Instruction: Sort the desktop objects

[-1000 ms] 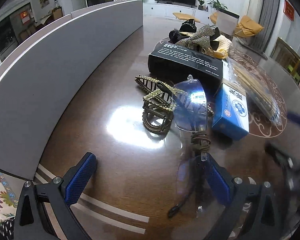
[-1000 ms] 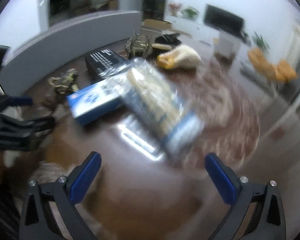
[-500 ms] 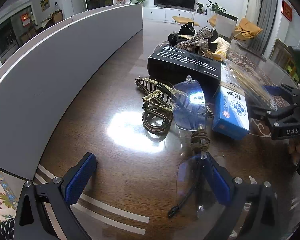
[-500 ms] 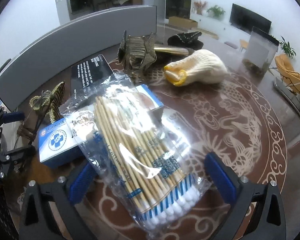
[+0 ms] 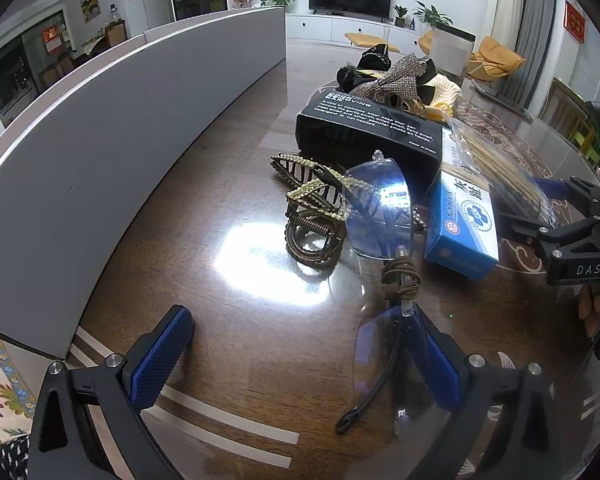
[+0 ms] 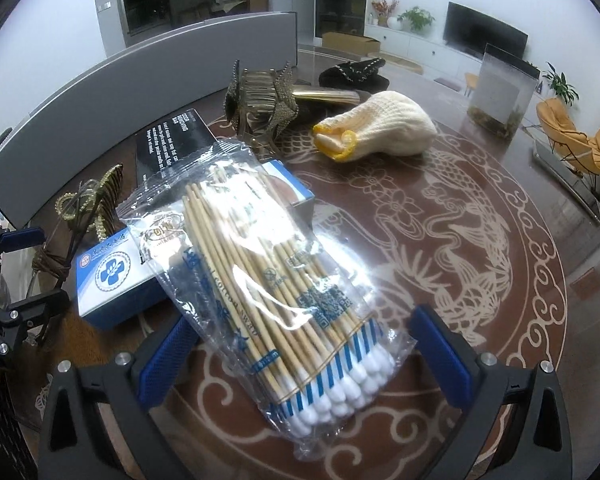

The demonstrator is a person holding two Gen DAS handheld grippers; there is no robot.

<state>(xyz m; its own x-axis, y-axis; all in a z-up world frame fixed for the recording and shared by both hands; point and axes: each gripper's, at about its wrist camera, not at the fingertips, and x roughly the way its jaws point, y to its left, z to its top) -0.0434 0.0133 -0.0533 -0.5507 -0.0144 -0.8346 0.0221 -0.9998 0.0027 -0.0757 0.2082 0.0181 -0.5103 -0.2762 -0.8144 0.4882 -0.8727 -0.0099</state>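
My left gripper [image 5: 296, 360] is open low over the dark wooden table [image 5: 228, 184]. Clear safety glasses [image 5: 380, 208] lie just ahead, their near lens overlapping my right finger [image 5: 432, 356]. A gold hair claw [image 5: 312, 212] lies beside them. Behind are a black box [image 5: 364, 132] and a blue box [image 5: 464, 220]. My right gripper [image 6: 300, 352] is open, and the cotton-tip end of a clear bag of cotton swabs [image 6: 268, 264] lies between its fingers, unpinched. The bag rests partly on the blue box [image 6: 112, 276].
A grey curved partition [image 5: 100, 120] borders the table on the left. A cream glove [image 6: 380, 128], a sequined hair clip [image 6: 260, 100] and a black item [image 6: 352, 72] lie further back. A clear container [image 6: 500, 92] stands at the far right. The patterned round inlay [image 6: 480, 220] is bare.
My right gripper swung in over the table and closed the distance to the swab bag, whose end now sits between its fingers. The left gripper has stayed put.
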